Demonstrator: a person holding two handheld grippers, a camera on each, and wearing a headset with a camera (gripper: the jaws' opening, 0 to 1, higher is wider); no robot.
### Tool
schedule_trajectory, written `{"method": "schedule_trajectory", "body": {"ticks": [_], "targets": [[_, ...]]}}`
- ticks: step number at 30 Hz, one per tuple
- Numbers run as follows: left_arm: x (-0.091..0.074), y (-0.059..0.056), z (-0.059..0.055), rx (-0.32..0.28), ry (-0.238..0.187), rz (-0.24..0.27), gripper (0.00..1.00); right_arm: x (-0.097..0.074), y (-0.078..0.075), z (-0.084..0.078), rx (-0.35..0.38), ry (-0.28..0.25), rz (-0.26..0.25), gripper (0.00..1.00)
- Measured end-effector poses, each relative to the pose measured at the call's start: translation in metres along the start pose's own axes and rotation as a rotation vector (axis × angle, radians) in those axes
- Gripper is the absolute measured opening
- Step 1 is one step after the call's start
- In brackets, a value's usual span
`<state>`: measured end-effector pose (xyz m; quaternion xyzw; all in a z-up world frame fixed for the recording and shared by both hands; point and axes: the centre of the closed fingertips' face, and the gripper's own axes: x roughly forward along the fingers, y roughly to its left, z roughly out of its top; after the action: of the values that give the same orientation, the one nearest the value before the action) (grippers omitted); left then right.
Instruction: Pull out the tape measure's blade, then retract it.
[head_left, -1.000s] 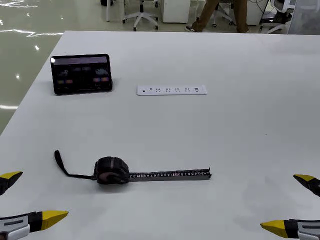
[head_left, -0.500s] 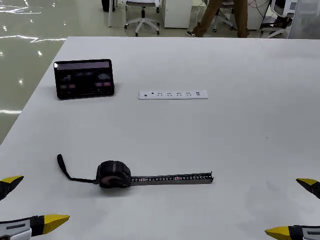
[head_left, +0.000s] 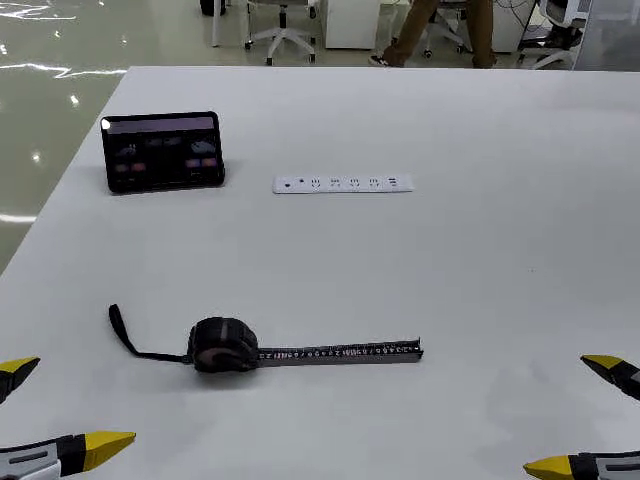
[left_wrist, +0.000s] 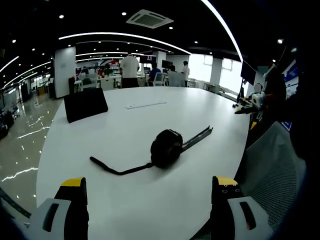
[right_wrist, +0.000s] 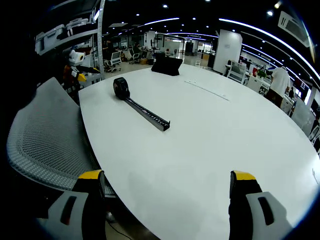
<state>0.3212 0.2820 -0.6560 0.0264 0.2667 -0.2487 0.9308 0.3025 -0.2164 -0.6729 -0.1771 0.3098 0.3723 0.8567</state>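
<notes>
White workbench (head_left: 450, 250) held the tape measure (head_left: 225, 345) centre-left, blade (head_left: 340, 351) already drawn out; left gripper (head_left: 70, 402) and right gripper (head_left: 565, 413) hung wide-jawed, well clear; retracting probably wanted the case steadied first.

Open-plan office. Broad white surface (head_left: 450, 150) over glossy pale floor (head_left: 50, 60); swivel chairs (head_left: 285, 30) beyond its far edge. Overhead, long light strips (left_wrist: 115, 34), spot lamps (left_wrist: 61, 16), a ceiling vent (left_wrist: 149, 18). Bright windows (left_wrist: 206, 67) far back; grey mesh chair (right_wrist: 45, 135) just beside the near edge.
</notes>
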Motion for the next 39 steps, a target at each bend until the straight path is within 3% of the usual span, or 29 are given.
{"method": "schedule_trajectory", "body": {"ticks": [8, 12, 17, 21, 28, 33, 36, 39], "targets": [[0.03, -0.014, 0.024, -0.038, -0.013, 0.044, 1.0, 0.001, -0.006, 0.019, -0.052, 0.005, 0.03, 1.0], [0.048, -0.025, 0.036, -0.04, -0.013, 0.056, 1.0, 0.014, -0.004, 0.026, -0.111, 0.036, 0.08, 0.98], [0.069, -0.03, 0.042, -0.045, 0.014, 0.085, 1.0, 0.031, -0.002, 0.036, -0.154, 0.067, 0.126, 0.98], [0.081, -0.03, 0.045, -0.075, 0.025, 0.122, 1.0, 0.045, 0.0, 0.045, -0.194, 0.083, 0.163, 0.97], [0.102, -0.037, 0.05, -0.098, 0.007, 0.187, 1.0, 0.065, -0.006, 0.058, -0.271, 0.122, 0.215, 0.95], [0.118, -0.04, 0.046, -0.097, 0.005, 0.229, 1.0, 0.082, -0.011, 0.07, -0.309, 0.141, 0.241, 0.92], [0.126, -0.035, 0.043, -0.093, -0.002, 0.257, 0.98, 0.093, -0.009, 0.077, -0.329, 0.146, 0.259, 0.91], [0.13, -0.035, 0.041, -0.133, -0.014, 0.279, 0.98, 0.103, -0.006, 0.08, -0.374, 0.168, 0.283, 0.91]]}}
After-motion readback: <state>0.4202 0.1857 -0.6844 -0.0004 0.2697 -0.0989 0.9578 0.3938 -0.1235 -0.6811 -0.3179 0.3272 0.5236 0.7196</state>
